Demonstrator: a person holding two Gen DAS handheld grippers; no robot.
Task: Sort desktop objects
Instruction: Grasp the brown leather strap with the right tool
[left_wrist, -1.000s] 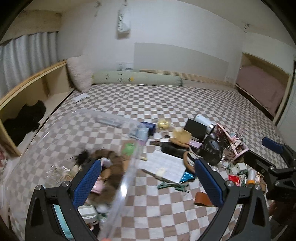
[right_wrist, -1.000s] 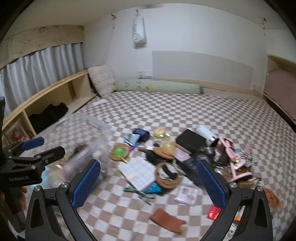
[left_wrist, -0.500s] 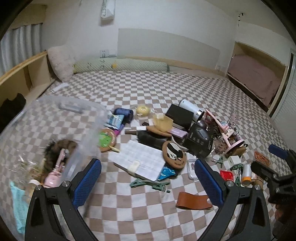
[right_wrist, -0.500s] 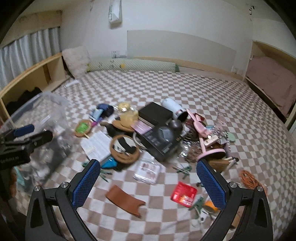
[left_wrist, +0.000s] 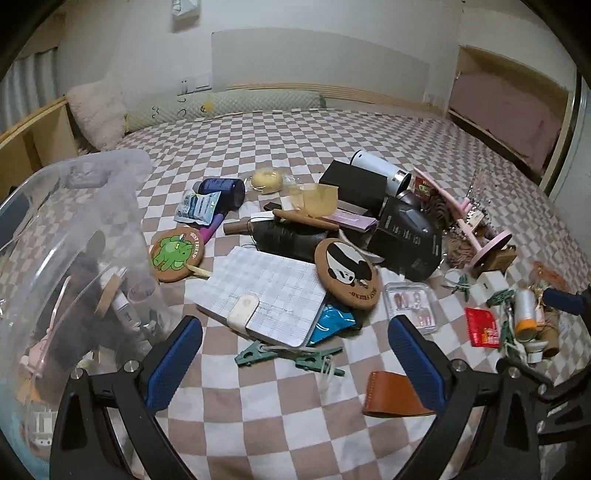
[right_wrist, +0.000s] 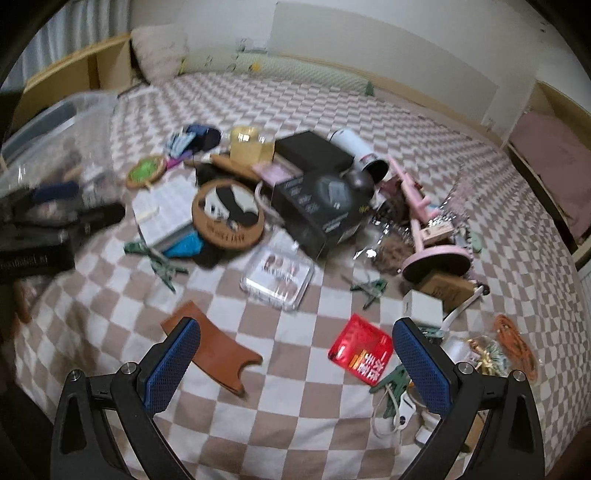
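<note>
Checkered bed (left_wrist: 280, 391) carries the clutter: notebook (left_wrist: 266, 295), panda coaster (left_wrist: 347, 271), black box (right_wrist: 317, 210), leather piece (right_wrist: 214, 350). Clear bin (left_wrist: 74, 236) sits left, part-filled. Left gripper (left_wrist: 295, 354) and right gripper (right_wrist: 295, 354) both spread wide, holding nothing, above the bed.

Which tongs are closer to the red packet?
Right. The right tongs hang just short of the red packet, which lies by the right-hand finger. The left tongs sit further left, over the green clips, packet off to their right.

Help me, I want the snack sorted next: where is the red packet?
The red packet lies flat on the checked bedspread in the right wrist view, just left of the right finger, below the white box. The left view shows it at right.
</note>
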